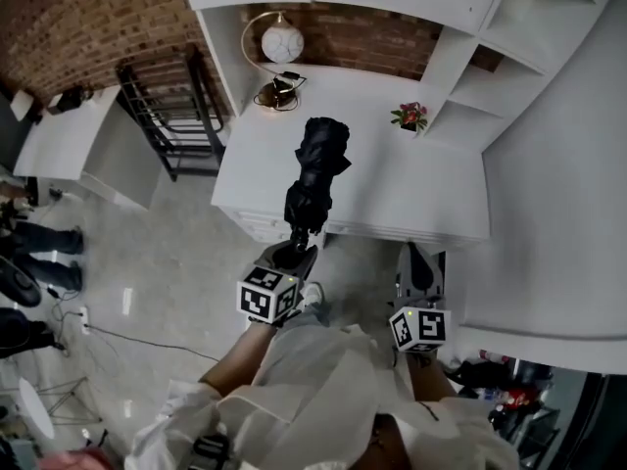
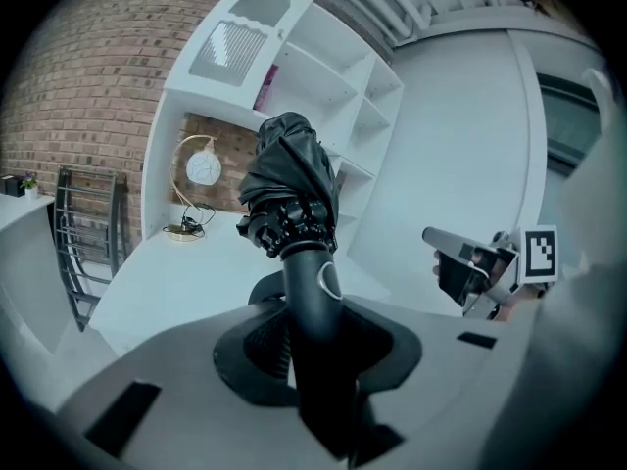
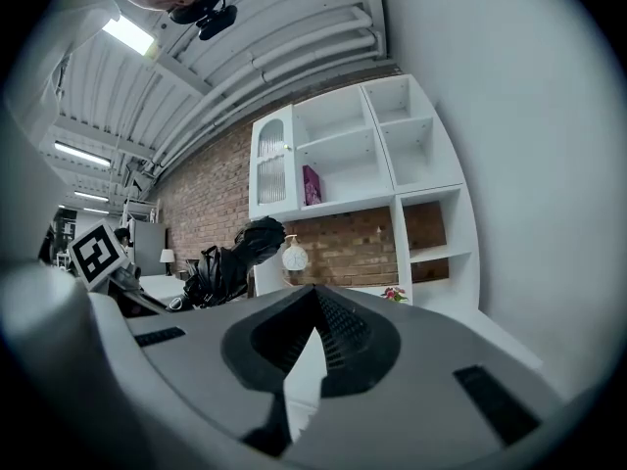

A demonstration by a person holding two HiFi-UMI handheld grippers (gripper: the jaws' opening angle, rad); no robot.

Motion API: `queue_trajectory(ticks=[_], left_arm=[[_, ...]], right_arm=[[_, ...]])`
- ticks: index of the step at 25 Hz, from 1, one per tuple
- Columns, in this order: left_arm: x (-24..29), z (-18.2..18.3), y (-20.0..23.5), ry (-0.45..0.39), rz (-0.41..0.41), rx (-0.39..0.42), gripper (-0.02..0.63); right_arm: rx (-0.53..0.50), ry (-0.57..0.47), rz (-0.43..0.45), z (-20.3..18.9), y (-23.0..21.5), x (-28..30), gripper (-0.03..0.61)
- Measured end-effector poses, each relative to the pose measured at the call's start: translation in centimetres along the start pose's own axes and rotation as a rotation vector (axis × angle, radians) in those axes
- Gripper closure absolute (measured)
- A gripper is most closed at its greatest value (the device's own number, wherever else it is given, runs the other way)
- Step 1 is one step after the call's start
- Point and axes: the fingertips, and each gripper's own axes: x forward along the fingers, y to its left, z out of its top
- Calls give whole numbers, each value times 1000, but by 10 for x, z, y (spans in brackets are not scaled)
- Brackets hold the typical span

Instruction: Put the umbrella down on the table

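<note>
Outward, left claw (image 1: 296, 251) around umbrella (image 1: 315, 169).

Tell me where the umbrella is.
Head view, centre: the black umbrella is held by its handle in the left gripper, raised over the near edge of the table, with the globe lamp beyond it and the flower pot to its right.

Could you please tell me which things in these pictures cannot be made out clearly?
1. End of the umbrella handle: in the left gripper view it is buried between the left gripper jaws that clamp it.
2. Pink item on the shelf: in the right gripper view it is too small to identify.
3. Person at the left edge: in the head view they are cut off by the frame.
</note>
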Motion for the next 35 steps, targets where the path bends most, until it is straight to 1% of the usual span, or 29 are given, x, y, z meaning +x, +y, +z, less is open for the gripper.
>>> queue_trajectory(ticks=[4, 8, 12, 18, 23, 27, 31, 35], left_arm=[[23, 19, 40, 16, -8, -15, 500], [34, 23, 59, 33, -15, -32, 500], [44, 18, 71, 41, -16, -36, 500], [69, 25, 91, 71, -11, -53, 500], [81, 19, 91, 94, -3, -75, 500], [108, 19, 104, 113, 21, -101, 500], [120, 22, 110, 125, 43, -120, 500], [134, 18, 116, 149, 56, -127, 500]], right_arm=[[-6, 33, -9, -2, 6, 52, 561], [-14, 44, -14, -4, 10, 74, 561], [-22, 44, -11, -13, 12, 86, 561], [-38, 68, 14, -16, 16, 120, 561], [-47, 88, 37, -23, 19, 129, 561], [-42, 114, 68, -40, 9, 160, 561], [-33, 136, 84, -47, 3, 180, 561], [-30, 154, 102, -58, -3, 197, 561]])
